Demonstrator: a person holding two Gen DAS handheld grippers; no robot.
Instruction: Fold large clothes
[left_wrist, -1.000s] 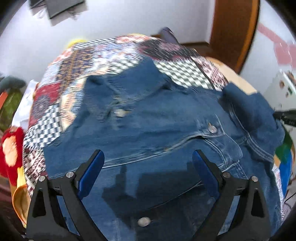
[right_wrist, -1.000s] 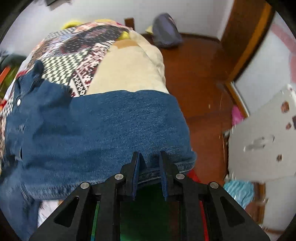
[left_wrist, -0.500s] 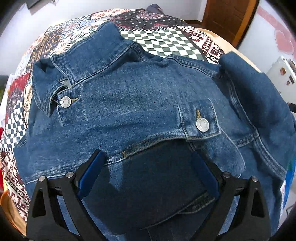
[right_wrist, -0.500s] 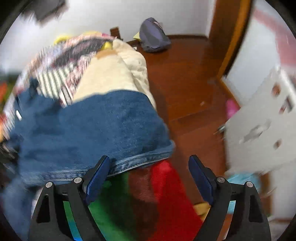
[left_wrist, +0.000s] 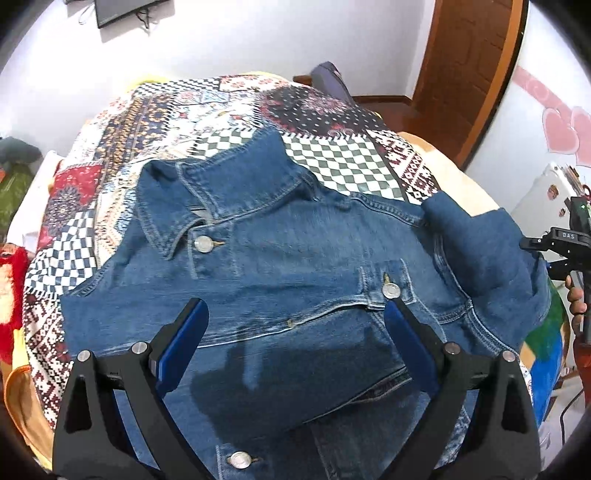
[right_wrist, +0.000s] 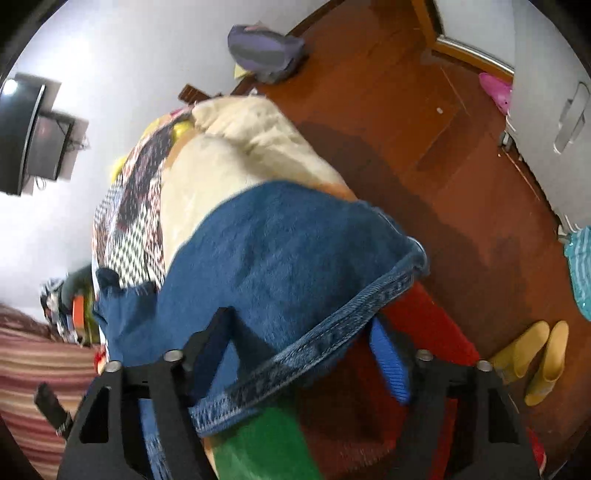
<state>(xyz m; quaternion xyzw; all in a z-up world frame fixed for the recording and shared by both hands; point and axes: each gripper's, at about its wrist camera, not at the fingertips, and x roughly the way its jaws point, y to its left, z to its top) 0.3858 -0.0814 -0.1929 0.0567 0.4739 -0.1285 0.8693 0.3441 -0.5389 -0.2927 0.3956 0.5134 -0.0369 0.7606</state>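
My denim jacket (left_wrist: 295, 266) lies front-up on the patchwork quilt (left_wrist: 177, 122) that covers the bed, collar toward the far wall, top button done up just below the collar, and one sleeve folded across its right side. From my left wrist camera the left gripper (left_wrist: 295, 347) hangs above the jacket's lower front with its jaws spread wide and nothing between them, no pad touching cloth. Half a second ago this view sat close in on the chest pocket; now more of the quilt and the wall beyond the collar show again, much as they did a second back. On the right wrist view the picture has rolled hard: the floor that lay to the right of the jacket now sweeps over the top of it. A second ago my right gripper (right_wrist: 299, 350) was pinched shut on the sleeve cuff (right_wrist: 314, 350); it then sprang wide and let go, and its jaws have just been closing again. They now stand about half open, straddling the stitched cuff hem, which runs across between them, though I cannot tell whether either pad presses on it. Below the cuff lies a red and green blanket (right_wrist: 424, 325), and beyond it the wooden floor (right_wrist: 424, 155).
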